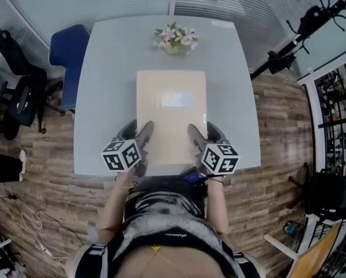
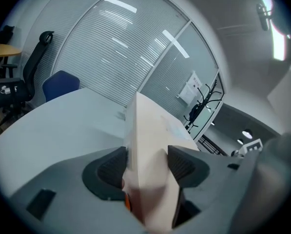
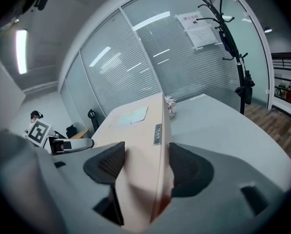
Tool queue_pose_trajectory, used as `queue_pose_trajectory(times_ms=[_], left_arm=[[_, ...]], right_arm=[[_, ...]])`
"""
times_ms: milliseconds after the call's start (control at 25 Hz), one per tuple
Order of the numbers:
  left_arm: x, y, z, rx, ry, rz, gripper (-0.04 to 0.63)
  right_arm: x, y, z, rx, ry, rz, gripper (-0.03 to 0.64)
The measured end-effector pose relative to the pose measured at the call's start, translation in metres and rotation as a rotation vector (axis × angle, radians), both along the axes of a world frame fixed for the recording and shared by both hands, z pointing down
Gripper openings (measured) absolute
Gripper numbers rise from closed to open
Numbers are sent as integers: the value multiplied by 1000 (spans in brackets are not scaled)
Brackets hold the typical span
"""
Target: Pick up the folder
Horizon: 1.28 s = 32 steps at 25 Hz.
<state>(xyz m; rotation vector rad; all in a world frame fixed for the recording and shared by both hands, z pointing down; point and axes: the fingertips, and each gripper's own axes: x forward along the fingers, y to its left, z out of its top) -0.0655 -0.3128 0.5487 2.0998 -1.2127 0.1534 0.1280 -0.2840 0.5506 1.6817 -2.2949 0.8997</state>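
Folder [image 1: 171,117], thick pale beige, pinched in jaws of left gripper [image 1: 137,134] and right gripper [image 1: 204,135].

**A:** From where is the head view looking?

**B:** It's looking steeply down from above the person, taking in the whole desk [image 1: 109,97] and the floor [image 1: 277,132] around it.

**A:** And the gripper views?

**B:** Each is riding close behind its own jaws, facing across the desk toward the blinds [image 2: 101,48]. All three are sharing the folder [image 1: 171,120]. The right gripper view is also catching the flowers [image 3: 170,104] at centre frame.
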Motion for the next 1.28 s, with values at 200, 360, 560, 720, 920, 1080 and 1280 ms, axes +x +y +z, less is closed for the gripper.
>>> queue_pose_trajectory(times_ms=[200, 360, 560, 720, 920, 1080, 1280], left_arm=[[-2, 4, -31, 69, -3, -4, 264], [-4, 8, -54, 115, 11, -12, 264], [-6, 10, -81, 178, 9, -21, 264], [-7, 11, -102, 231, 6, -29, 262], [-8, 13, -124, 286, 5, -38, 262], [-12, 15, -136, 315, 2, -47, 261], [-16, 16, -143, 329, 3, -48, 259]], right_arm=[[-3, 6, -29, 50, 10, 6, 285], [-5, 9, -56, 108, 43, 9, 284], [-7, 12, -82, 163, 49, 14, 282], [-8, 13, -98, 198, 43, 17, 282], [-9, 14, -121, 245, 58, 15, 281], [-14, 15, -133, 273, 64, 11, 279], [-17, 16, -139, 285, 63, 10, 278]])
